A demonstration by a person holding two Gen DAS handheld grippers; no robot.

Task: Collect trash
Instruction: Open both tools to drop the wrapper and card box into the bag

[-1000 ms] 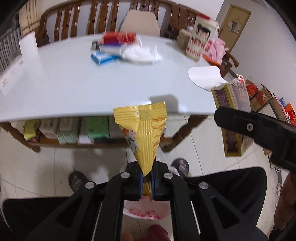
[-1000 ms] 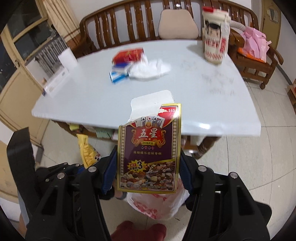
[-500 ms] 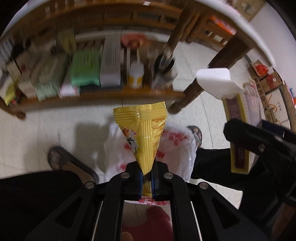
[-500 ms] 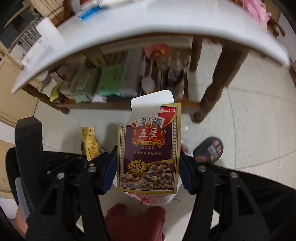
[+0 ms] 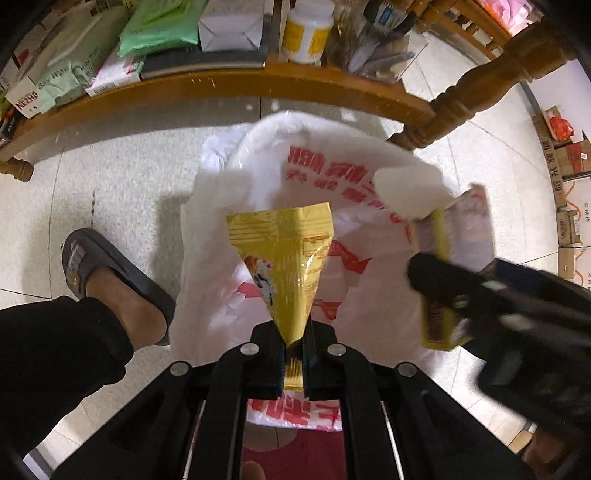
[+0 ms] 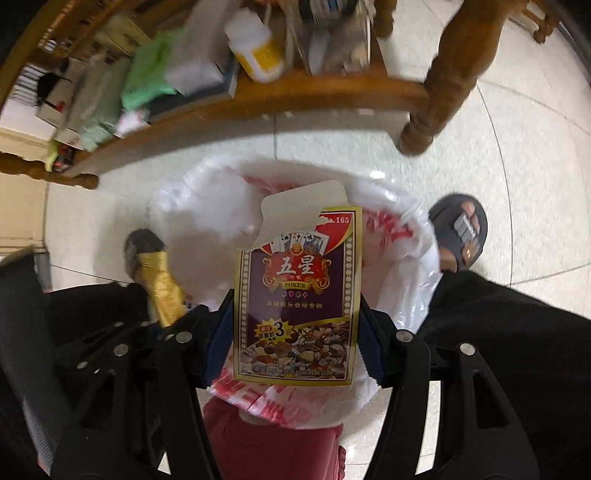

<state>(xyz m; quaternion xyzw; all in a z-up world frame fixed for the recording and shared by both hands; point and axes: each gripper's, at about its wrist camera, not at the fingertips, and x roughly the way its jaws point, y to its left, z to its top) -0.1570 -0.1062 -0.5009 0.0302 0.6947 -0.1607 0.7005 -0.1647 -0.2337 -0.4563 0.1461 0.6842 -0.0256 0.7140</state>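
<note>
My left gripper [image 5: 294, 354] is shut on the narrow end of a yellow snack wrapper [image 5: 286, 262], which hangs over the mouth of a white plastic bag [image 5: 258, 177] with red print on the floor. My right gripper [image 6: 295, 332] is shut on a purple and gold playing-card box [image 6: 297, 302] with its white flap torn open, held right above the same bag [image 6: 192, 210]. In the left wrist view the card box [image 5: 454, 251] shows blurred at the right. The yellow wrapper [image 6: 162, 288] appears at the left in the right wrist view.
A wooden shelf [image 5: 236, 83] under the table holds packets, boxes and a white jar [image 5: 308, 31]. A turned table leg [image 5: 472, 99] stands at the right of the bag. A person's feet in dark slippers [image 5: 99, 269] [image 6: 461, 232] flank the bag. Cardboard boxes [image 5: 565, 184] line the far right.
Both grippers dropped from table height to just above the bag on the floor, tilting downward. The tabletop left the view; the shelf and bag now fill it. Both grips are unchanged.
</note>
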